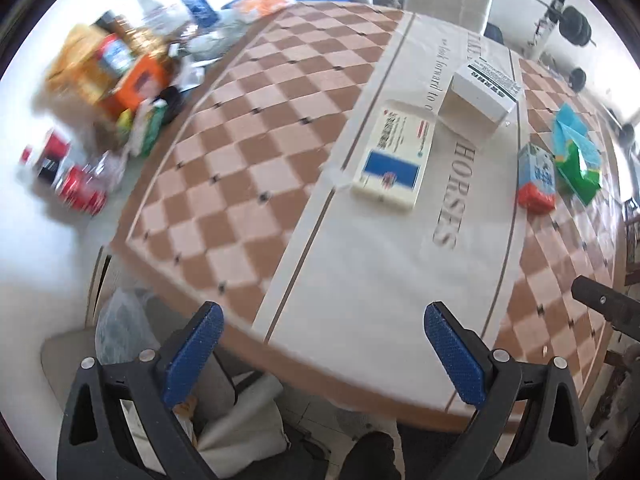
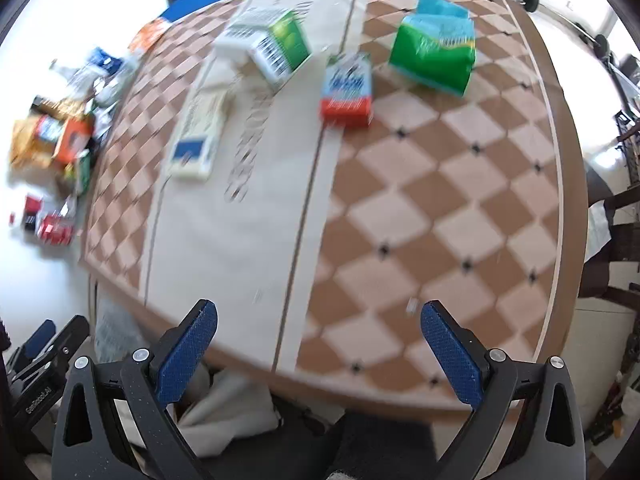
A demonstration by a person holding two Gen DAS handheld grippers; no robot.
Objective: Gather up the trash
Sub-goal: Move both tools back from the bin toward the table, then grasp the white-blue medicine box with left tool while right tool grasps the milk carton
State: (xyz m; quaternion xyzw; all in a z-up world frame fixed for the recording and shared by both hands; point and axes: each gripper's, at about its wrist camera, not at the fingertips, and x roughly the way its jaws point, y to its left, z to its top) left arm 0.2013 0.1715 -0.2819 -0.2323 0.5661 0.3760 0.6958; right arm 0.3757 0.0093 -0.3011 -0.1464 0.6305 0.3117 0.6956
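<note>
Several pieces of trash lie on the checkered table [image 1: 256, 148]. A flat white box with a blue patch [image 1: 394, 156] lies on the cream runner; it also shows in the right wrist view [image 2: 198, 140]. Behind it stands a white carton [image 1: 482, 94], seen with a green side in the right wrist view [image 2: 272, 46]. A small red and blue carton [image 1: 536, 178] [image 2: 347, 90] and a green and blue packet [image 1: 578, 156] [image 2: 434, 50] lie to the right. My left gripper [image 1: 324, 348] and right gripper [image 2: 318, 344] are open and empty above the near table edge.
A heap of packets, bottles and red cans [image 1: 104, 92] lies on the white floor left of the table, also in the right wrist view [image 2: 56, 148]. A chair with a plastic bag [image 1: 124, 332] stands under the near edge. Dumbbells [image 1: 574, 26] lie far right.
</note>
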